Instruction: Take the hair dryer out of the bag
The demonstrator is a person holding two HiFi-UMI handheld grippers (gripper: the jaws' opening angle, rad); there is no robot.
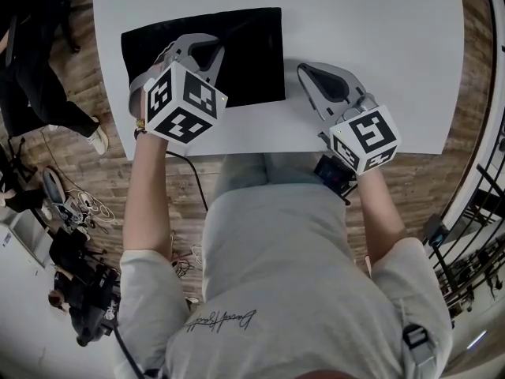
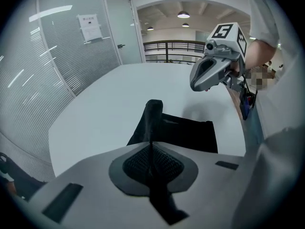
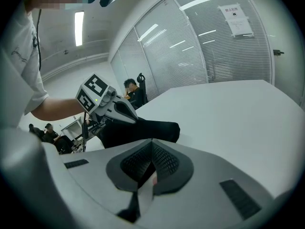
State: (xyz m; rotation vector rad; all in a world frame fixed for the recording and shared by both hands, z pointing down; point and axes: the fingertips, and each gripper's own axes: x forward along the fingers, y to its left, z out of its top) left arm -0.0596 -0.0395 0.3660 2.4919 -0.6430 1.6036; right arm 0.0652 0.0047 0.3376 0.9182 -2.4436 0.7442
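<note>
Bag (image 1: pixel 254 58) first: black, flat and made of soft fabric, it lies on the white bench (image 1: pixel 379 38), in the left half, not far from the front edge where we stand. We see nothing of the hair dryer in any view, and we cannot tell whether it sits inside the bag.

Our left claw (image 2: pixel 152 146) stands over the middle of the bag, pointing steeply down. Its two halves are brought together on a pinch of the black fabric. In the left gripper view a narrow fold (image 2: pixel 153 112) rises off the flat cloth and runs straight into the seam between the pads (a dark strip of it shows along the line where they meet). The rest of the bag lies flat on the bench beyond.

Our right claw (image 3: pixel 151 143) is fully closed and holds nothing; its pads meet at the tips. It hangs above bare bench just beside the bag's right edge, apart from the fabric, and tilts gently downward. In the head view the two claws are side by side, each with its marker cube (image 1: pixel 183 101) on the end nearest us.

Beyond the bench, the gripper views show a glass wall with blinds (image 2: pixel 71 51) and a sheet of paper (image 2: pixel 89 26) stuck on it. Around the bench is wood floor (image 1: pixel 442 180).
</note>
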